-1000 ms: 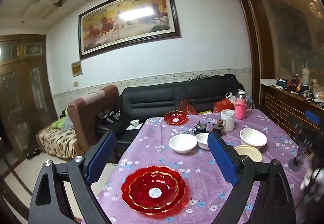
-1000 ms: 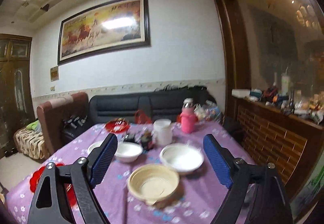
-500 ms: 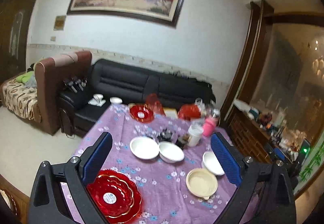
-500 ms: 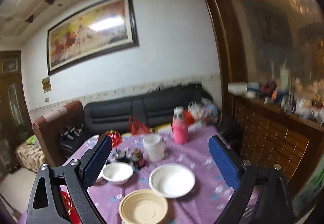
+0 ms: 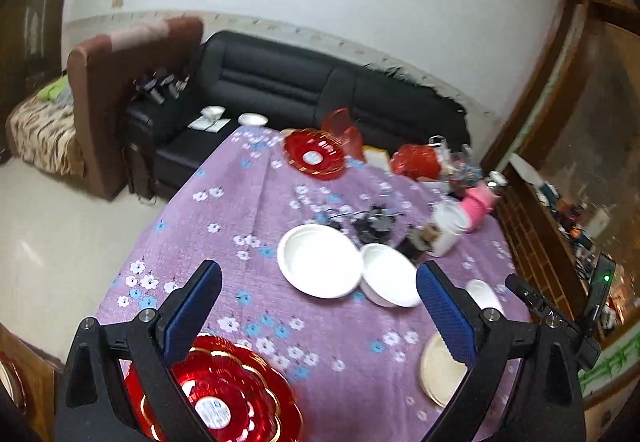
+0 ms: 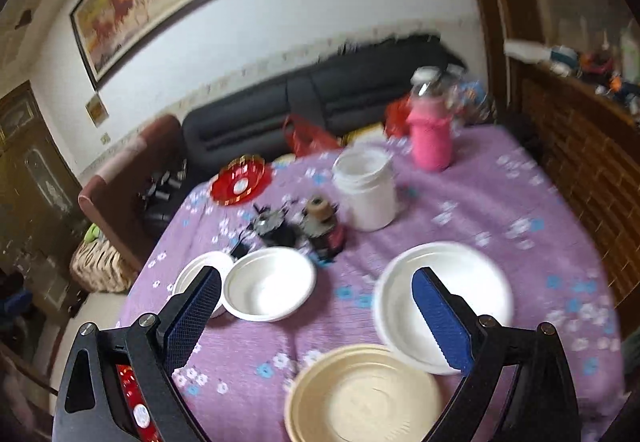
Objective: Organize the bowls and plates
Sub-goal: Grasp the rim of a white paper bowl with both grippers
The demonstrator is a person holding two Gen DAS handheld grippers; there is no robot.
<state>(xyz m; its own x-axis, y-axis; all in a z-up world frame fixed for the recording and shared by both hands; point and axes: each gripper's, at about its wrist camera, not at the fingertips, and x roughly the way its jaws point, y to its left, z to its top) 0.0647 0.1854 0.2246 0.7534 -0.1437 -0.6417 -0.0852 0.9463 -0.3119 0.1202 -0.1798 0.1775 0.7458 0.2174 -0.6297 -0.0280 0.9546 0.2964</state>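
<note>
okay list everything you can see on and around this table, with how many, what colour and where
red plates: 2, red with gold, near left corner and far end
white dishes: 3, white, mid-table
beige bowl: 1, near right edge
white jar: 1, behind the dishes
pink bottle: 1, far right
tablecloth: 1, purple, flowered
sofa: 1, black, beyond the table
left gripper: open, empty
right gripper: open, empty

A lilac tablecloth (image 5: 248, 210) printed with white and blue blossoms covers the table. At seven o'clock in the left wrist view lies a red plate (image 5: 224, 390) with gold scalloped lines; a second red dish (image 5: 314, 156) sits at twelve. White bowls (image 6: 270, 284) and a cream bowl (image 6: 362, 394) fill the right wrist view, a pink bottle (image 6: 430, 140) at one o'clock.
</note>
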